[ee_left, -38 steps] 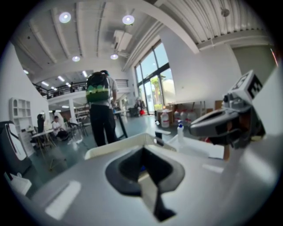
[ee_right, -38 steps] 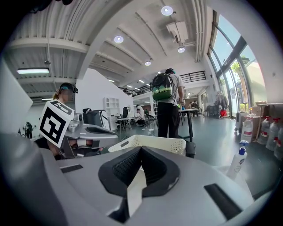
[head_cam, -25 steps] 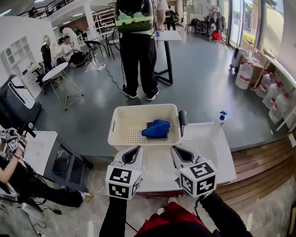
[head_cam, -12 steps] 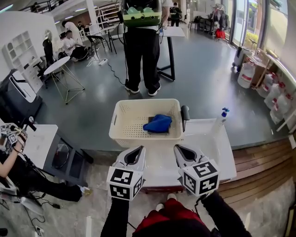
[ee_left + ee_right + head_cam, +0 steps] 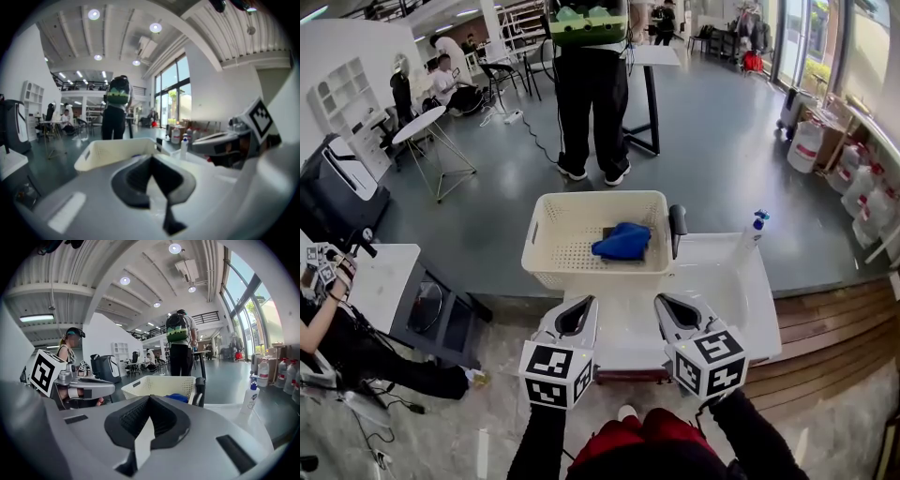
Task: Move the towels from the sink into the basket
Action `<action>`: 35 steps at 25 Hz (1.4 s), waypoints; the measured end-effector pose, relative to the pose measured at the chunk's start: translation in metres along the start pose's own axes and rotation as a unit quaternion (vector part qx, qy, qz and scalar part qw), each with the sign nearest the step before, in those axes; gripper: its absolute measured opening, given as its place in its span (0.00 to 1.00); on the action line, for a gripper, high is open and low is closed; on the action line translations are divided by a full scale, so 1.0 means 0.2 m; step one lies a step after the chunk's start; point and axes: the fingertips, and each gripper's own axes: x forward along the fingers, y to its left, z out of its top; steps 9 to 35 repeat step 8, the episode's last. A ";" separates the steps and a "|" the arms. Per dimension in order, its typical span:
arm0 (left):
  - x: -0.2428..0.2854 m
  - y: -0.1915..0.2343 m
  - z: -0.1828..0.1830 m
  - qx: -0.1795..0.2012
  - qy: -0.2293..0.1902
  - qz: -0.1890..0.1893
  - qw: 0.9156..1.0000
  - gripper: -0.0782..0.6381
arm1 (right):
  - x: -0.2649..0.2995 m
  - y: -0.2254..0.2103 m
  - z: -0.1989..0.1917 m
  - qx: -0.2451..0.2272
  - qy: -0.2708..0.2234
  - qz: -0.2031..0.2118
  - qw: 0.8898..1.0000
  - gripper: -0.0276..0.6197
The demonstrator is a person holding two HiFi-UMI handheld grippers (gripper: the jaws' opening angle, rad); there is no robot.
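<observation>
A blue towel lies inside the cream basket at the far side of the white sink; the same basket and a corner of the towel show in the right gripper view. My left gripper and right gripper hover side by side over the sink's near edge, both shut and empty. In the left gripper view, the basket lies just beyond the shut jaws. I see no towel inside the sink.
A black faucet stands at the basket's right corner. A spray bottle sits on the sink's far right rim. A person stands on the floor beyond the basket. A seated person is at the left.
The head view has tilted slightly, so the basket and sink sit a little higher in the frame. Both grippers keep their places, shut.
</observation>
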 end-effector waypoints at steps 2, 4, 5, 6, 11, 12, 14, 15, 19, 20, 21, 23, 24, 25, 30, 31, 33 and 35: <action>0.00 -0.01 -0.01 -0.003 0.002 0.003 1.000 0.11 | -0.01 -0.01 -0.02 0.003 0.003 0.001 1.000 0.05; 0.00 -0.02 -0.02 -0.006 0.001 0.007 1.000 0.11 | -0.02 -0.03 -0.03 0.005 0.005 0.003 1.000 0.05; 0.00 -0.02 -0.02 -0.008 -0.001 0.010 1.000 0.11 | -0.02 -0.03 -0.04 0.006 0.006 0.003 1.000 0.05; 0.00 -0.03 -0.02 -0.009 -0.003 0.013 1.000 0.11 | -0.03 -0.04 -0.04 0.006 0.005 0.003 1.000 0.05; 0.00 -0.03 -0.01 -0.012 -0.006 0.019 1.000 0.11 | -0.04 -0.06 -0.04 0.006 0.004 0.004 1.000 0.05; 0.00 -0.03 -0.01 -0.012 -0.006 0.019 1.000 0.11 | -0.04 -0.06 -0.04 0.006 0.004 0.004 1.000 0.05; 0.00 -0.03 -0.01 -0.012 -0.006 0.019 1.000 0.11 | -0.04 -0.06 -0.04 0.006 0.004 0.004 1.000 0.05; 0.00 -0.03 -0.01 -0.012 -0.006 0.019 1.000 0.11 | -0.04 -0.06 -0.04 0.006 0.004 0.004 1.000 0.05; 0.00 -0.03 -0.01 -0.012 -0.006 0.019 1.000 0.11 | -0.04 -0.06 -0.04 0.006 0.004 0.004 1.000 0.05; 0.00 -0.03 -0.01 -0.012 -0.006 0.019 1.000 0.11 | -0.04 -0.06 -0.04 0.006 0.004 0.004 1.000 0.05; 0.00 -0.03 -0.01 -0.012 -0.006 0.019 1.000 0.11 | -0.04 -0.06 -0.04 0.006 0.004 0.004 1.000 0.05; 0.00 -0.03 -0.01 -0.012 -0.006 0.019 1.000 0.11 | -0.04 -0.06 -0.04 0.006 0.004 0.004 1.000 0.05; 0.00 -0.03 -0.01 -0.012 -0.006 0.019 1.000 0.11 | -0.04 -0.06 -0.04 0.006 0.004 0.004 1.000 0.05; 0.00 -0.03 -0.01 -0.012 -0.006 0.019 1.000 0.11 | -0.04 -0.06 -0.04 0.006 0.004 0.004 1.000 0.05; 0.00 -0.03 -0.01 -0.012 -0.006 0.019 1.000 0.11 | -0.04 -0.06 -0.04 0.006 0.004 0.004 1.000 0.05; 0.00 -0.03 -0.01 -0.012 -0.006 0.019 1.000 0.11 | -0.04 -0.06 -0.04 0.006 0.004 0.004 1.000 0.05; 0.00 -0.03 -0.01 -0.012 -0.006 0.019 1.000 0.11 | -0.04 -0.06 -0.04 0.006 0.004 0.004 1.000 0.05; 0.00 -0.03 -0.01 -0.012 -0.006 0.019 1.000 0.11 | -0.04 -0.06 -0.04 0.006 0.004 0.004 1.000 0.05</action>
